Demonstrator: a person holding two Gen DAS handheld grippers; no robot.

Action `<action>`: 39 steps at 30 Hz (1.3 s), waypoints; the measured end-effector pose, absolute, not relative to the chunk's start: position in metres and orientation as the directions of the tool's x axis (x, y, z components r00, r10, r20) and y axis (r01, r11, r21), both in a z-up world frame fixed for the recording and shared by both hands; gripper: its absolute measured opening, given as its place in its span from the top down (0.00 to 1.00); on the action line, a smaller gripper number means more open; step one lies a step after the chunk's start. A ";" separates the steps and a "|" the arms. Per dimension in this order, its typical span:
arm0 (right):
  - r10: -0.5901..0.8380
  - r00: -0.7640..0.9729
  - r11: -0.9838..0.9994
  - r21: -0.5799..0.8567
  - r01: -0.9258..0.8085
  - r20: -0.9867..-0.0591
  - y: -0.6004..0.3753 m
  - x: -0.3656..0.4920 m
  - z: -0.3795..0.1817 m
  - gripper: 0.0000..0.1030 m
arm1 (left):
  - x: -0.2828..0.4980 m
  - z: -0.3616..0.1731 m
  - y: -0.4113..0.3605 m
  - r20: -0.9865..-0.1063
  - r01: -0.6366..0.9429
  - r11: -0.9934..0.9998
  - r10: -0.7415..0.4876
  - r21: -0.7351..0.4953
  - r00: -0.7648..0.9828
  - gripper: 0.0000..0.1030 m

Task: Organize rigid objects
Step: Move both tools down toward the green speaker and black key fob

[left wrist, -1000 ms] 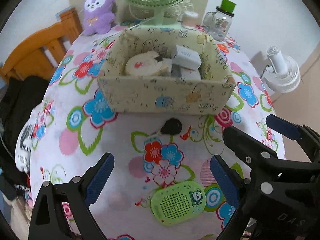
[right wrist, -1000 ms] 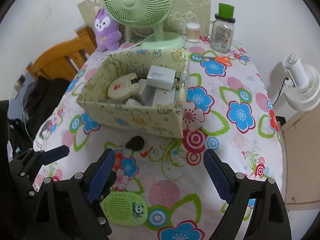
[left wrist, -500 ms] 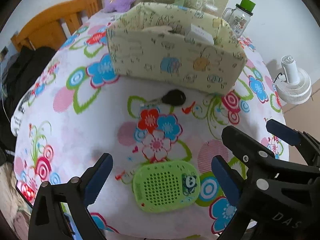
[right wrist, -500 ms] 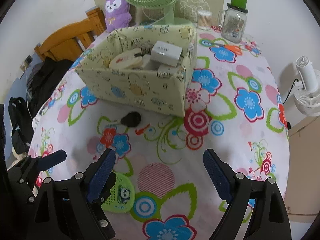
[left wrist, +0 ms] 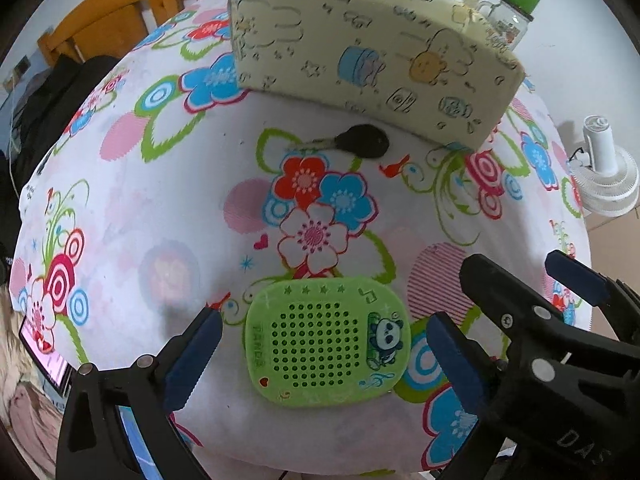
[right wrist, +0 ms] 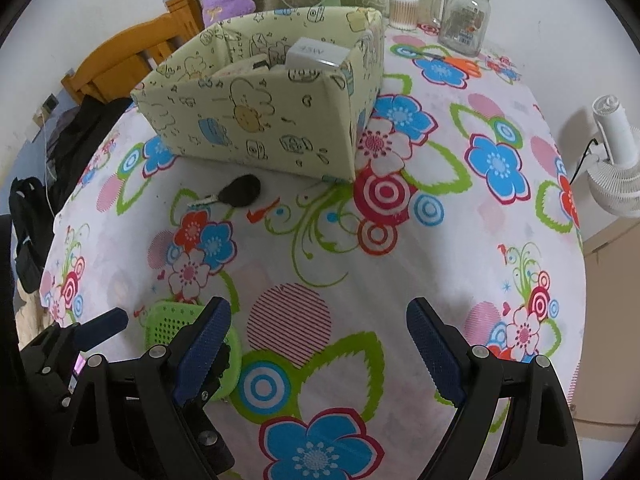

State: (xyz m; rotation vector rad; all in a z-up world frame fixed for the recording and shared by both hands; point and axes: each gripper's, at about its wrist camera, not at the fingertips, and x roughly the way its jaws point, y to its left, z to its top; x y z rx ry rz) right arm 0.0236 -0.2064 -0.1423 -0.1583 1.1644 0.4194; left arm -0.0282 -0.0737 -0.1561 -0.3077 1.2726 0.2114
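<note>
Left gripper [left wrist: 320, 344] opening wide, straddling green panda speaker [left wrist: 328, 340] without touching; right gripper [right wrist: 318, 344] spread, empty, just right of the speaker. Risk: flat, wide speaker slipping from pad tips, or tablecloth [left wrist: 168, 184] pinched too. Black key [left wrist: 362, 145] beyond the speaker, before patterned box [left wrist: 360, 56]; right gripper crowding the speaker.

White walls [right wrist: 540, 20] back a floral-clothed worktop [right wrist: 440, 240]; a wooden chair [right wrist: 120, 64] stands left, a white fan [right wrist: 616, 168] right.
</note>
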 end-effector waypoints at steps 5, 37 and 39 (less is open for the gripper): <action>0.235 0.316 0.910 0.094 -0.404 -0.919 -0.204 0.022 -0.149 0.11 | -0.031 -0.164 -0.073 -0.962 -0.362 0.927 0.002 -0.101 0.273 0.00; 0.204 0.269 0.920 0.091 -0.380 -0.941 -0.203 0.024 -0.173 0.11 | -0.028 -0.171 -0.097 -0.957 -0.337 0.941 0.081 -0.018 0.277 0.08; 0.207 0.267 0.920 0.095 -0.381 -0.941 -0.200 0.024 -0.173 0.11 | -0.026 -0.170 -0.095 -0.957 -0.333 0.943 0.085 -0.012 0.276 0.08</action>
